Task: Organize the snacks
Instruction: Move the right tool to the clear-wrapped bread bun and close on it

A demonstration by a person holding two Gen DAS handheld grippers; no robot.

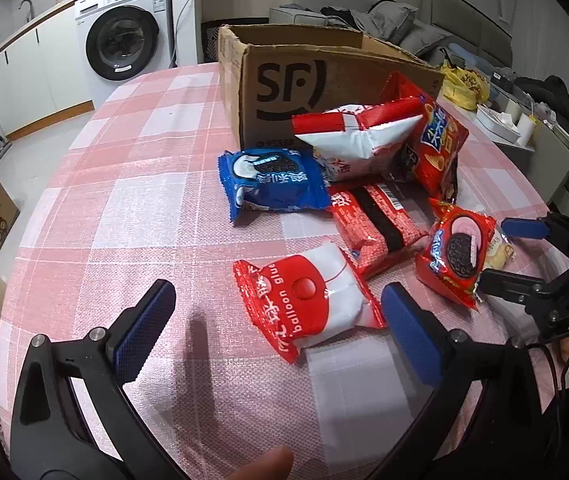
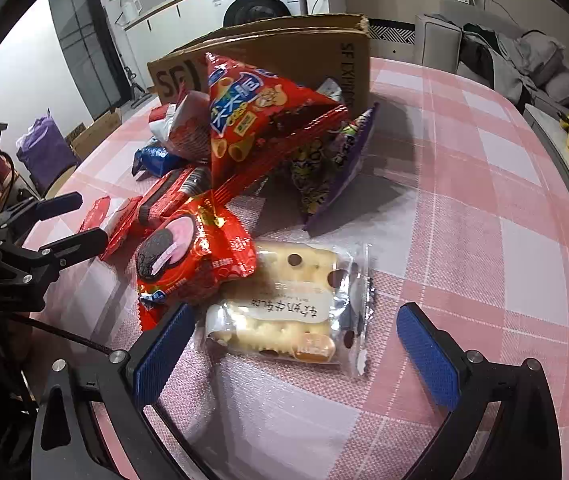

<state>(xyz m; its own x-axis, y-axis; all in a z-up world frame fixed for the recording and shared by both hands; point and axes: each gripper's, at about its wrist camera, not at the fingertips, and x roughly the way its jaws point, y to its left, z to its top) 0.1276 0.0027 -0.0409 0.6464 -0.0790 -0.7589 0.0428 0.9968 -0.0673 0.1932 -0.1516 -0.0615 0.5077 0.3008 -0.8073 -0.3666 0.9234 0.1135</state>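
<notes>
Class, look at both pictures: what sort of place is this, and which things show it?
Most likely a home, an open living and laundry area: a washing machine beside a counter with a tap, a sofa heaped with clothes, and a table under a checked cloth.

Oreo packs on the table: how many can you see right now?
2. The blue Oreo pack lies in front of the cardboard box; the red Oreo pack lies against the clear-wrapped cake. Others may be hidden under the pile.

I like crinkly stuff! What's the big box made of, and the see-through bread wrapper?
The box looks like brown corrugated cardboard: matte, with creased flaps and a worn corner. The bread wrapper looks like thin clear plastic film: glossy, with the bread showing through and a zigzag sealed edge. Probably crinkly.
</notes>
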